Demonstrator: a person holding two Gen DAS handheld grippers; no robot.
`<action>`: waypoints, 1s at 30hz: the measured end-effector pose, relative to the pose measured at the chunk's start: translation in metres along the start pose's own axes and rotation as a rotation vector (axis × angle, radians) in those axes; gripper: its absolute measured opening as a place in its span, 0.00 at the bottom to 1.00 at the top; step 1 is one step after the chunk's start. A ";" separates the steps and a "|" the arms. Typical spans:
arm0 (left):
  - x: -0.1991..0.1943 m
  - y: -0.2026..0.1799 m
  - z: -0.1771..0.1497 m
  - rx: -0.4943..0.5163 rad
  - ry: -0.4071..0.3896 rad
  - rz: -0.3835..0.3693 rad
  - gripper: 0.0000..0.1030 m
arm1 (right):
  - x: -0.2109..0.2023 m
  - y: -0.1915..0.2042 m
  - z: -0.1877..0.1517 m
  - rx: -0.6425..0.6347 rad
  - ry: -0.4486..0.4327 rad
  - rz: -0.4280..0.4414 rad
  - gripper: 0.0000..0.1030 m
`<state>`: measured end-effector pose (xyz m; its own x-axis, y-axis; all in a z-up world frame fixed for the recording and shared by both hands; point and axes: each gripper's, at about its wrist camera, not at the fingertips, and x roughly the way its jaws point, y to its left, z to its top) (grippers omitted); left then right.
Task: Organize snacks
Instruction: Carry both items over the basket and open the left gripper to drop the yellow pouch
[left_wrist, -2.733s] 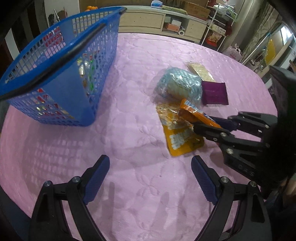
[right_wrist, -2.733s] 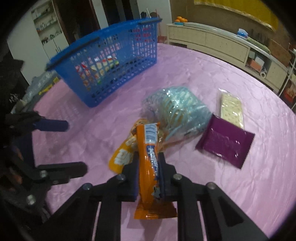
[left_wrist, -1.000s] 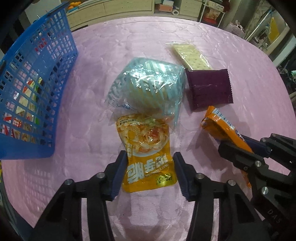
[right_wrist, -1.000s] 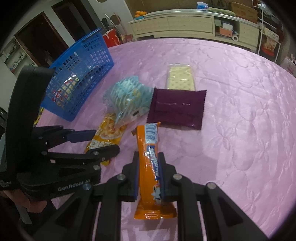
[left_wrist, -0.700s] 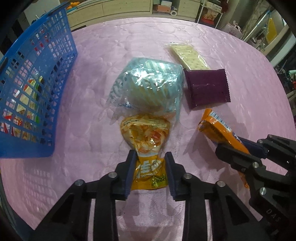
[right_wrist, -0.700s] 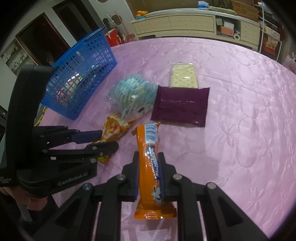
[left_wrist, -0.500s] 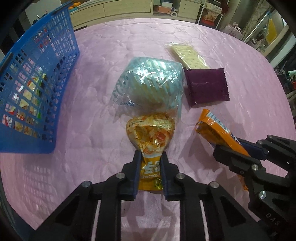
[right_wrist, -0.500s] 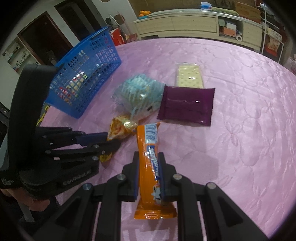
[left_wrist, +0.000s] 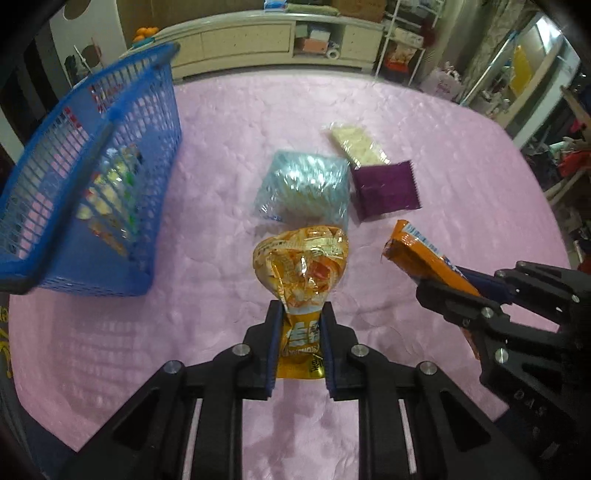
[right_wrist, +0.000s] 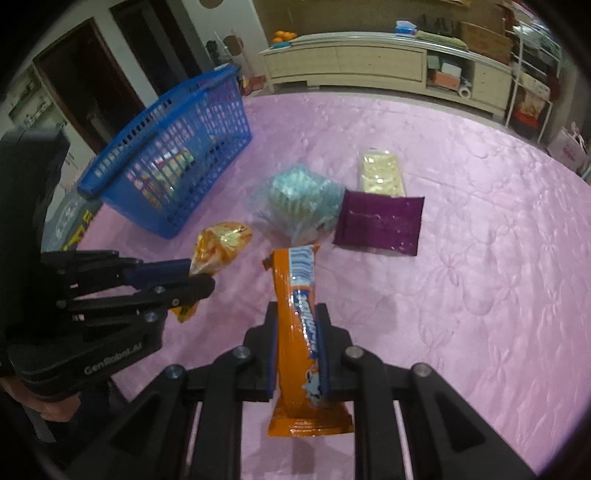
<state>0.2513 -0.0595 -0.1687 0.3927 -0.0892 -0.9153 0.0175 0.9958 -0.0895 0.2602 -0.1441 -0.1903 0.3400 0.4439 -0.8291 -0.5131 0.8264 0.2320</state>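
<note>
My left gripper (left_wrist: 298, 325) is shut on a yellow-orange snack pouch (left_wrist: 303, 266) and holds it up off the pink table; the pouch also shows in the right wrist view (right_wrist: 219, 245). My right gripper (right_wrist: 297, 325) is shut on an orange snack bar (right_wrist: 299, 306), which also shows at the right of the left wrist view (left_wrist: 421, 254). A blue mesh basket (left_wrist: 85, 184) with several snacks inside stands at the left, and it shows in the right wrist view (right_wrist: 173, 162). A light blue bag (left_wrist: 306, 188), a purple packet (left_wrist: 384, 190) and a pale cracker pack (left_wrist: 356, 144) lie on the table.
The pink quilted cloth (left_wrist: 221, 129) covers the round table. A long cream cabinet (left_wrist: 258, 40) stands beyond the far edge, with shelves and clutter at the far right (left_wrist: 535, 92). A doorway (right_wrist: 92, 74) lies behind the basket.
My left gripper came over the yellow-orange pouch, shut on it and lifted it off the cloth. My right gripper kept hold of the orange bar and drew back from the pile.
</note>
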 end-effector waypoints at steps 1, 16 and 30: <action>-0.008 0.003 -0.001 -0.001 -0.011 -0.004 0.17 | -0.004 0.003 0.002 -0.005 -0.006 -0.006 0.21; -0.123 0.063 -0.008 0.032 -0.156 -0.019 0.17 | -0.065 0.090 0.039 -0.045 -0.100 0.000 0.21; -0.178 0.121 0.014 0.057 -0.252 0.013 0.18 | -0.061 0.146 0.090 -0.069 -0.146 0.010 0.21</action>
<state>0.1961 0.0775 -0.0116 0.6103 -0.0756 -0.7886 0.0595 0.9970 -0.0496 0.2355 -0.0195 -0.0603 0.4435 0.5015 -0.7428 -0.5679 0.7984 0.2000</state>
